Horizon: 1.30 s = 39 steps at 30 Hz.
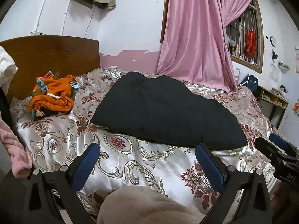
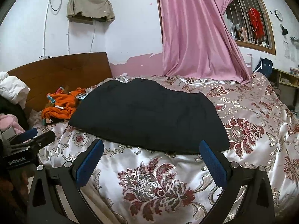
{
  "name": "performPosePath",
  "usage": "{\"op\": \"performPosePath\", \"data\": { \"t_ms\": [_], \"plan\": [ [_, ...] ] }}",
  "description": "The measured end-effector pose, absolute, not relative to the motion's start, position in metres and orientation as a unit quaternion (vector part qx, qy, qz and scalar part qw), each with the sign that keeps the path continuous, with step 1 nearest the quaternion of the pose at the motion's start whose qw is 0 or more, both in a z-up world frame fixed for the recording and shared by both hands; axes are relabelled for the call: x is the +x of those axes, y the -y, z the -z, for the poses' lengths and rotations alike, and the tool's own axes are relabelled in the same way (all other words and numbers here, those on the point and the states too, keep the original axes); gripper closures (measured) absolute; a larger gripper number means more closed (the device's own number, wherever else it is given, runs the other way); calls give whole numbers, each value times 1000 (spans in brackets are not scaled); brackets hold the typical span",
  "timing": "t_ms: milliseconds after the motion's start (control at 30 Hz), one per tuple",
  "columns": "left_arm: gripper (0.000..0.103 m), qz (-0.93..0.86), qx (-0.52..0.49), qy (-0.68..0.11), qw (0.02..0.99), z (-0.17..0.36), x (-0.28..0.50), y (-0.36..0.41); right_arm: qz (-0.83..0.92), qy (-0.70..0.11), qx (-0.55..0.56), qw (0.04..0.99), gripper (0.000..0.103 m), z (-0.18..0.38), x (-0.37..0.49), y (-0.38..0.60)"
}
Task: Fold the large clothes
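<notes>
A large black garment (image 1: 164,110) lies folded flat in the middle of the bed; it also shows in the right wrist view (image 2: 147,113). My left gripper (image 1: 147,150) is open and empty, held just short of the garment's near edge. My right gripper (image 2: 151,146) is open and empty, also just short of that near edge. The right gripper shows at the right edge of the left wrist view (image 1: 274,141), and the left gripper shows at the left edge of the right wrist view (image 2: 35,135).
The bed has a shiny floral cover (image 1: 119,160). A pile of orange clothes (image 1: 52,97) lies near the wooden headboard (image 1: 50,54). A pink curtain (image 1: 194,37) hangs onto the far side of the bed. A beige fleece (image 1: 142,205) lies at the near edge. A desk (image 1: 274,100) stands at right.
</notes>
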<state>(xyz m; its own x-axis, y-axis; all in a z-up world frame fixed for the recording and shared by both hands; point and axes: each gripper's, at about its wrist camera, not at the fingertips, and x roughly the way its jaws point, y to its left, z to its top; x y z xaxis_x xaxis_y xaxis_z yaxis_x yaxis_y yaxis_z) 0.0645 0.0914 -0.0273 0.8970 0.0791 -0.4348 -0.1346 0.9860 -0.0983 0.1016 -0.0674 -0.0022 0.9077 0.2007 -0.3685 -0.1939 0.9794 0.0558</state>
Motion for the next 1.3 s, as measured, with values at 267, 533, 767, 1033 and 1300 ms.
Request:
{"op": "performPosePath", "data": {
  "t_ms": [267, 533, 767, 1033, 1300],
  "plan": [
    [0, -57, -73, -223, 971, 31, 64, -94, -102, -200, 4, 974, 3, 5, 102, 65],
    [0, -59, -70, -226, 970, 34, 64, -92, -101, -215, 9, 971, 3, 8, 106, 66],
    [0, -59, -70, -226, 970, 34, 64, -92, -101, -217, 10, 971, 3, 9, 107, 68],
    [0, -59, -69, -227, 970, 34, 64, -92, -102, -219, 10, 970, 3, 10, 108, 69],
    [0, -59, -69, -226, 970, 34, 63, -90, -102, -218, 9, 971, 3, 10, 108, 69]
  ]
}}
